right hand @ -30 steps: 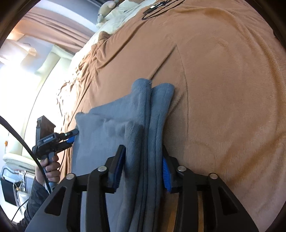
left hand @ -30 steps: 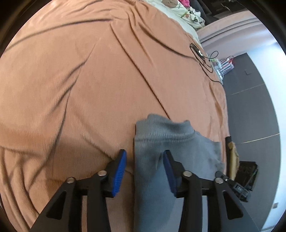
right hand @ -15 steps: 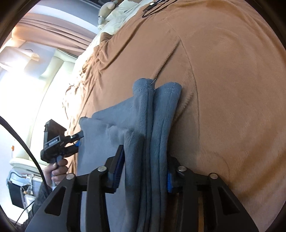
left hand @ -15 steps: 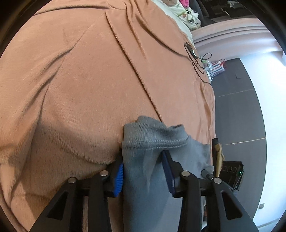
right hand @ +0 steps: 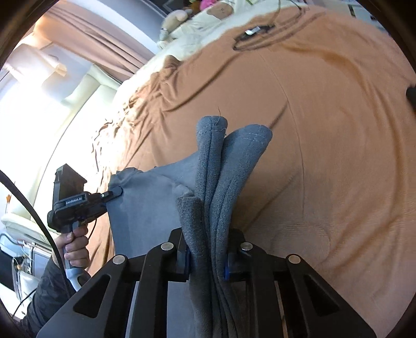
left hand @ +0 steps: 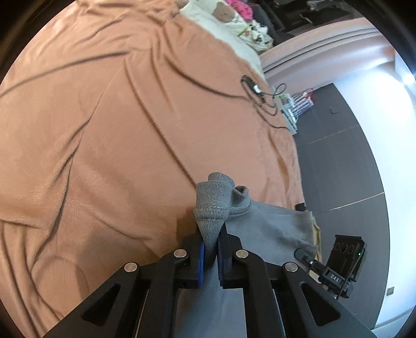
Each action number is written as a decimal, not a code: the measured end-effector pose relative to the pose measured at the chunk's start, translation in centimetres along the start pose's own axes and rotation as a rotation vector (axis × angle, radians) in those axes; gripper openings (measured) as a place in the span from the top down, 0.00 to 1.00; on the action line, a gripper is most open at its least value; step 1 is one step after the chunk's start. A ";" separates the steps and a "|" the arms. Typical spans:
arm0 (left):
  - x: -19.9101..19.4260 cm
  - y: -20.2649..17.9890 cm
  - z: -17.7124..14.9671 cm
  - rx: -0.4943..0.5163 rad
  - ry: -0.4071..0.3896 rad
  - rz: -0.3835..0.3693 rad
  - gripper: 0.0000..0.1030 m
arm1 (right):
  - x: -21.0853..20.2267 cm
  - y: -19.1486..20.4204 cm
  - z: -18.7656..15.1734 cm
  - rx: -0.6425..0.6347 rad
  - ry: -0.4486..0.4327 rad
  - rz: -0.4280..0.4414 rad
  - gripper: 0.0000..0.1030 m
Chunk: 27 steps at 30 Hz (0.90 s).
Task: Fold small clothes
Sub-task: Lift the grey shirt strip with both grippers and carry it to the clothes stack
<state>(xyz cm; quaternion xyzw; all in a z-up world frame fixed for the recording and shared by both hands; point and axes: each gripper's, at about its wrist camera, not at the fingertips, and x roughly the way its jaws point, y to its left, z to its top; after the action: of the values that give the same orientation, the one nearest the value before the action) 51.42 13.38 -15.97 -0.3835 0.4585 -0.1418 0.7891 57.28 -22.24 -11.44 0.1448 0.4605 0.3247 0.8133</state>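
Note:
A small grey garment point(left hand: 270, 228) hangs over an orange-brown blanket point(left hand: 104, 130) on a bed. My left gripper point(left hand: 212, 235) has its jaws closing, and the blue pads pinch a bunched hemmed corner point(left hand: 213, 197) that stands up past the fingertips. In the right wrist view my right gripper point(right hand: 206, 249), jaws also closing, squeezes a thick folded bundle of the same garment point(right hand: 228, 166). The cloth stretches between the two grippers, lifted off the blanket point(right hand: 325, 130). There the left gripper point(right hand: 114, 193) shows at the far corner, held by a hand point(right hand: 75, 249).
A black cable with a small device point(left hand: 257, 91) lies on the blanket near the bed's far edge. Pillows and a plush toy point(left hand: 228, 13) sit at the head. Dark floor point(left hand: 345, 161) lies beside the bed. Curtains point(right hand: 91, 33) hang by a bright window.
Both grippers went from open around the flat garment to pinched on it. Both rose, and the cloth now bunches up and lifts off the blanket.

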 end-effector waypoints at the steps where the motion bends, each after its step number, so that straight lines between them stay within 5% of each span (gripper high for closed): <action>1: -0.5 -0.5 -0.1 0.009 -0.008 -0.002 0.93 | -0.5 0.5 -0.2 -0.009 -0.009 -0.001 0.87; 27: -15.4 -13.5 -7.0 0.185 -0.220 -0.091 0.94 | -17.5 7.4 -9.9 -0.193 -0.241 -0.016 0.88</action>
<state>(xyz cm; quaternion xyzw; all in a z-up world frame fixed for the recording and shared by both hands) 38.97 9.93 1.46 -0.3425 0.3364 -0.1764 0.8593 39.61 -28.95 -1.32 0.1000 0.3273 0.3415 0.8754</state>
